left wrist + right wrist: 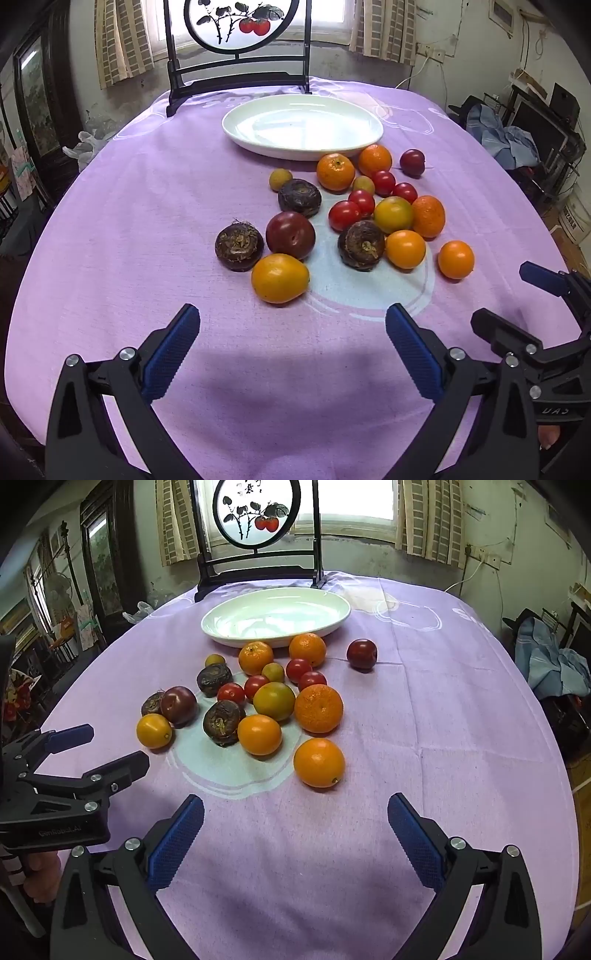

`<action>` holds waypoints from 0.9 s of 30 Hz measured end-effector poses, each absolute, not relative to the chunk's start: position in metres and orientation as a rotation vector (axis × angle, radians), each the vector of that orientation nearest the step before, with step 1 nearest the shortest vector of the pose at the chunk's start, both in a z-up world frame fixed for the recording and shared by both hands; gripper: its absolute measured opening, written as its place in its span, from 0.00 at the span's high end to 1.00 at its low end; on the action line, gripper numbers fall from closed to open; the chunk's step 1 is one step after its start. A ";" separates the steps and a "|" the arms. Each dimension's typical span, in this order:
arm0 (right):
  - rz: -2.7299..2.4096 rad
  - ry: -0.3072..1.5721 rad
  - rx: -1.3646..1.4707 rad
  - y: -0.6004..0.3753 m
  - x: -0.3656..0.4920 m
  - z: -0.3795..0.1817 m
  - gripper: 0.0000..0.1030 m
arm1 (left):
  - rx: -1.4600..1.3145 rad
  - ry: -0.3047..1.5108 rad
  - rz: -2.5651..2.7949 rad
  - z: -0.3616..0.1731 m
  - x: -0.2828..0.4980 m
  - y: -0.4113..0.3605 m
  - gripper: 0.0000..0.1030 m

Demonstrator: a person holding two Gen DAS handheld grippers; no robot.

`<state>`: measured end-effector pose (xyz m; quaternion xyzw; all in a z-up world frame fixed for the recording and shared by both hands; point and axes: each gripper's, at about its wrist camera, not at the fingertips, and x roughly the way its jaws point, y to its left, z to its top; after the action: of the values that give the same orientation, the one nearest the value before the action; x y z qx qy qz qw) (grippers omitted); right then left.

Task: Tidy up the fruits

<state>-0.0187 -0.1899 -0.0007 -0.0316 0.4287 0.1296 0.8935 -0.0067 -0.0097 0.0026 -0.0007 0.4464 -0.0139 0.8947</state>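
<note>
**Both grippers wide and empty before a loose pile of fruit**

The left gripper (291, 325) and the right gripper (295, 814) are each tilted down toward the table, jaws spread wide with nothing between the blue pads. They sit side by side over the bare near part of the purple tablecloth (461, 709), well short of the fruit.

Risks, as judged from this layout. The fruit are round and lie loose on cloth, several touching; a pad that lands off-centre could nudge one and set its neighbours rolling, possibly toward the table edge. Wide jaws lowered into the dense middle of the pile could bracket two pieces at once. The small red tomatoes (345, 215) look soft enough to be bruised by a hard squeeze.

Position of the fruit. Nearest the left gripper is a yellow-orange fruit (279, 277), just ahead of its pads, with a dark water chestnut (239, 246) just beyond. Nearest the right gripper is an orange fruit (319, 762), lying apart from the cluster. One dark red plum (362, 653) lies alone to the right. The empty white plate (332, 622), the likely destination, stands behind the pile, two tangerines at its near rim.
</note>
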 end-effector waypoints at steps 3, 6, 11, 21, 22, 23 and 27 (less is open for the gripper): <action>0.255 0.887 -0.075 -0.190 -0.019 -0.002 0.03 | 0.001 0.934 -0.019 0.001 -0.007 -0.010 0.04; 0.259 0.890 -0.081 -0.190 -0.021 -0.003 0.03 | -0.001 0.946 -0.038 -0.001 -0.008 -0.010 0.04; 0.274 0.903 -0.076 -0.188 -0.021 -0.006 0.03 | -0.001 0.953 -0.038 -0.003 -0.008 -0.009 0.04; 0.273 0.913 -0.014 -0.196 -0.018 -0.008 0.03 | -0.014 0.959 -0.018 -0.004 -0.006 -0.004 0.04; 0.273 0.914 -0.012 -0.197 -0.018 -0.008 0.03 | -0.014 0.957 -0.019 -0.004 -0.006 -0.004 0.04; 0.272 0.914 -0.012 -0.197 -0.018 -0.008 0.03 | -0.014 0.957 -0.018 -0.004 -0.006 -0.004 0.04; 0.275 0.915 -0.010 -0.198 -0.019 -0.010 0.03 | -0.014 0.962 -0.017 -0.004 -0.006 -0.004 0.04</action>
<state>-0.0194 -0.1980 -0.0098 -0.0047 0.4404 0.1322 0.8880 -0.0058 -0.0042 -0.0044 -0.0065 0.4625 -0.0084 0.8865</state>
